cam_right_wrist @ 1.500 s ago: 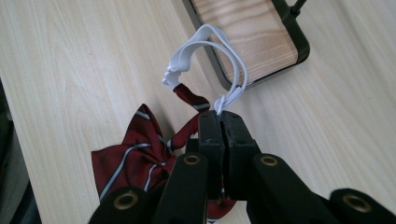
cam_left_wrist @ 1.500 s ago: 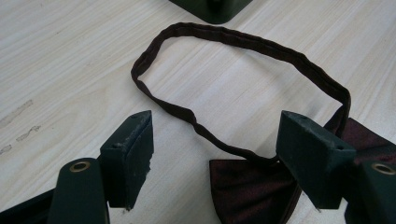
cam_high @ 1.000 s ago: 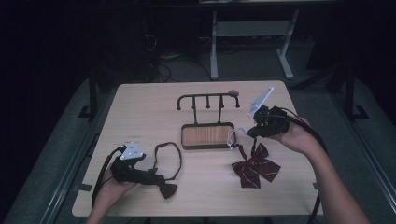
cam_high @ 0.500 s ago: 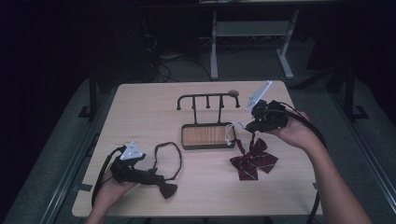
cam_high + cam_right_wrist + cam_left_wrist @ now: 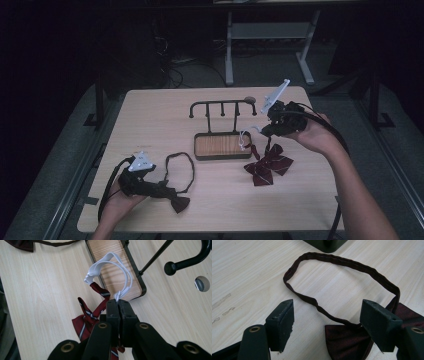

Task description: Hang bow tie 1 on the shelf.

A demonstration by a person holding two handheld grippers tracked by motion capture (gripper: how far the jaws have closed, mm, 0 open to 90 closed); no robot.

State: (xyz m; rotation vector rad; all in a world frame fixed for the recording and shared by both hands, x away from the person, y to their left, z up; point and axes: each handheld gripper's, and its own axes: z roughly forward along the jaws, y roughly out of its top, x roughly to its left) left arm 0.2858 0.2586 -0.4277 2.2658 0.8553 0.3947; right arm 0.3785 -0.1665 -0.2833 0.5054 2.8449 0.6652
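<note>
Since half a second ago your right gripper (image 5: 260, 129) has carried the striped bow tie (image 5: 267, 164) a little toward 9 o'clock, nearer the stand (image 5: 222, 145). The tie now hangs lower, its wings resting on the table (image 5: 150, 115) at about 4 o'clock from the stand's wooden tray. Your left gripper (image 5: 167, 189) has stayed where it was at the table's 7 o'clock corner.

In the high view the right gripper's tips are too small and dark to read. In the right gripper view your own jaws cover the lower part of the striped bow tie (image 5: 86, 317), and the stand's hook (image 5: 190, 260) is cut off at the top edge. In the left gripper view the dark bow tie (image 5: 347, 342) is cut off at the bottom and partly hidden behind the right-hand jaw.

The striped bow tie is dark red with thin pale stripes, and its white elastic loop (image 5: 112, 272) arches over the tray. Your right gripper is clamped on that loop at its knot. The dark bow tie is plain maroon, lying flat with its thin neck strap (image 5: 342, 282) spread in an open oval toward 12 o'clock. Your left gripper's jaws stand wide apart, straddling the bow and holding nothing.
</note>
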